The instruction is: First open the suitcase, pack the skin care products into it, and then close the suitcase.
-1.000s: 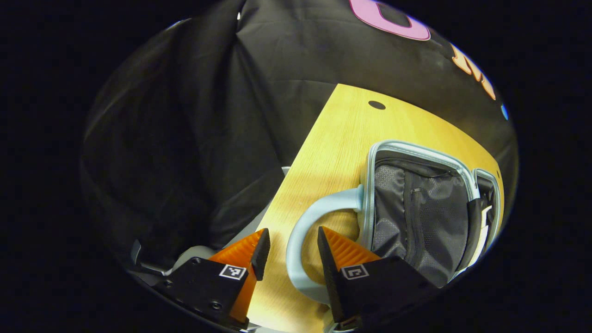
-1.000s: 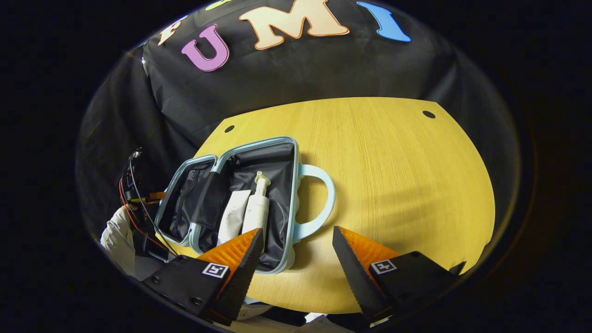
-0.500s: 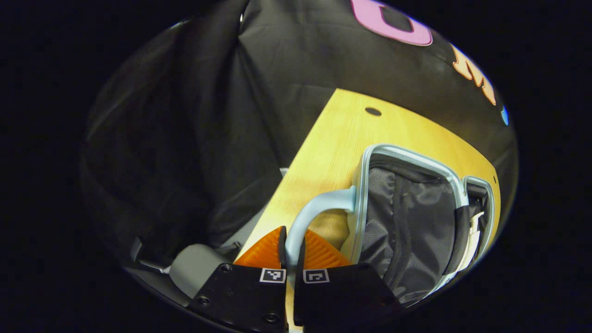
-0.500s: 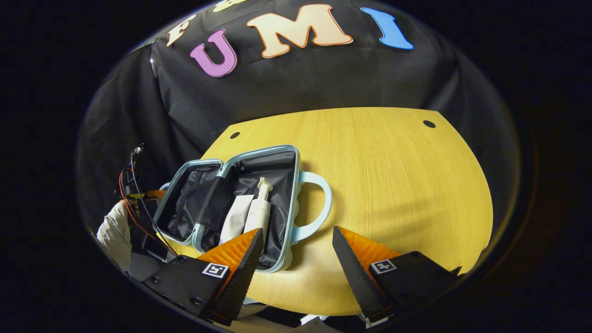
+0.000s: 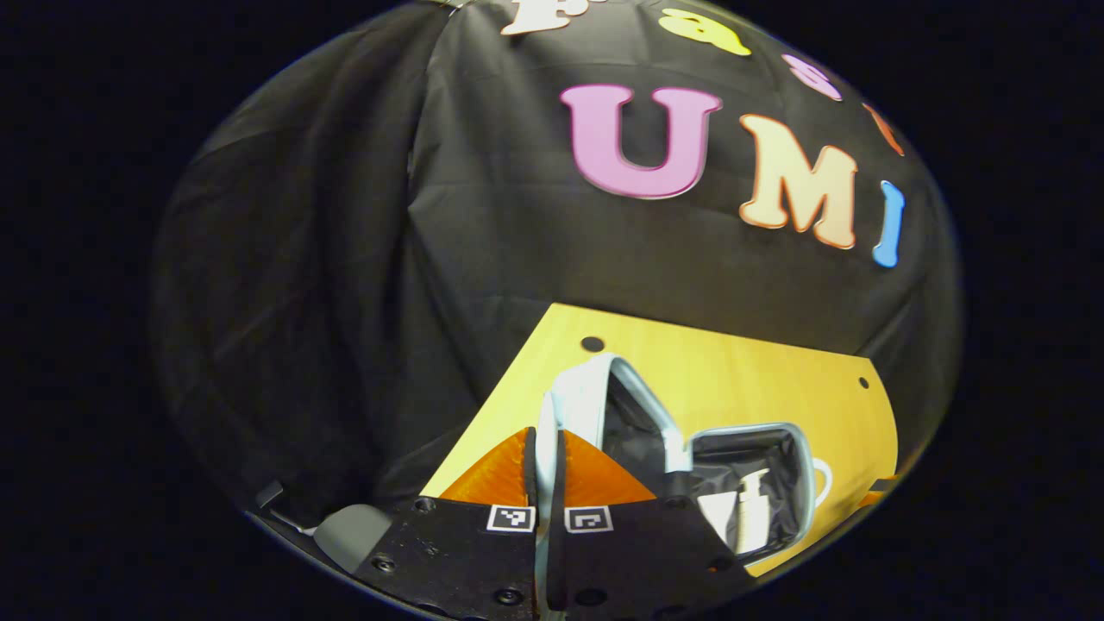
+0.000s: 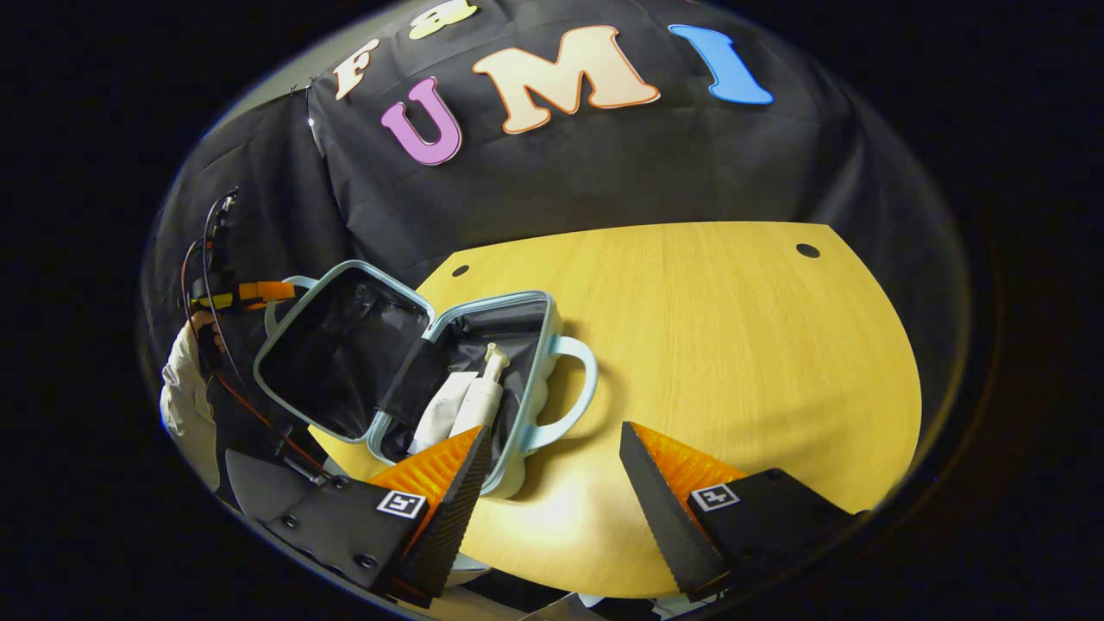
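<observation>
A pale blue suitcase (image 6: 526, 405) lies on the wooden table (image 6: 733, 345). Its base half holds a white pump bottle (image 6: 481, 398) and a white tube (image 6: 438, 416). The lid (image 6: 332, 349) is tilted up off the table on its hinge. My left gripper (image 5: 543, 438) is shut on the lid's handle (image 5: 571, 395); in the right gripper view that gripper (image 6: 246, 293) shows at the lid's far edge, held by a hand in white (image 6: 179, 392). My right gripper (image 6: 554, 431) stands open just in front of the base's handle (image 6: 573, 388), touching nothing.
The table has small round holes near its back corners (image 6: 807, 250) (image 6: 460, 270). Bare wood spreads to the right of the suitcase. Black cloth hangs close behind and to the left of the table (image 5: 345, 259).
My left gripper shut on the lid's handle and then swung the lid up from flat on the table. My right gripper stayed open and hardly moved.
</observation>
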Demonstrator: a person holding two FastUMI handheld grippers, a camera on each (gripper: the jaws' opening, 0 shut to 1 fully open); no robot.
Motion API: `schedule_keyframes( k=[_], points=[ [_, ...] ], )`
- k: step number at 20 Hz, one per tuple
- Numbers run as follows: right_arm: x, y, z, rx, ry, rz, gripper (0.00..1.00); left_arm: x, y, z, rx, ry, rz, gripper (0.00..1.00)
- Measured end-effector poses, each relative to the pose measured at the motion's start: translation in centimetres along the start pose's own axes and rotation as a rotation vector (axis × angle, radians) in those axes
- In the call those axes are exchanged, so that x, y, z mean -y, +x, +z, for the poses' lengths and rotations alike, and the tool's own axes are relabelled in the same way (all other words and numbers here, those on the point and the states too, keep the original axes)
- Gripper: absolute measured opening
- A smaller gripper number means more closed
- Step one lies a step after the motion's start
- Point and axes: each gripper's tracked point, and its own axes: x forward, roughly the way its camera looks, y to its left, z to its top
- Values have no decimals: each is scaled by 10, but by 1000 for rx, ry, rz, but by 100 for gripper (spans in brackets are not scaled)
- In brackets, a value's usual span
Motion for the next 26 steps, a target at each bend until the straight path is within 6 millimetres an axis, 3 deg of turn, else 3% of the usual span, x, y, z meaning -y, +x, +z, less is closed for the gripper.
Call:
schedule_keyframes(
  k=[3,5,8,11,18,26],
  points=[
    [33,-16,7,28,36,-9,95,65,-19,25,45,23,-69,0],
    [52,-27,10,40,58,-11,95,109,-25,30,39,48,-108,0],
    [81,-42,17,71,78,-28,95,173,-27,28,35,62,-181,0],
    [108,-55,14,79,105,-52,95,226,-22,18,23,110,-228,0],
    [155,-82,9,107,179,-127,95,331,-4,-44,-61,165,-326,0],
    [180,-107,5,124,208,-202,95,391,28,-134,-176,127,-391,0]
  ],
)
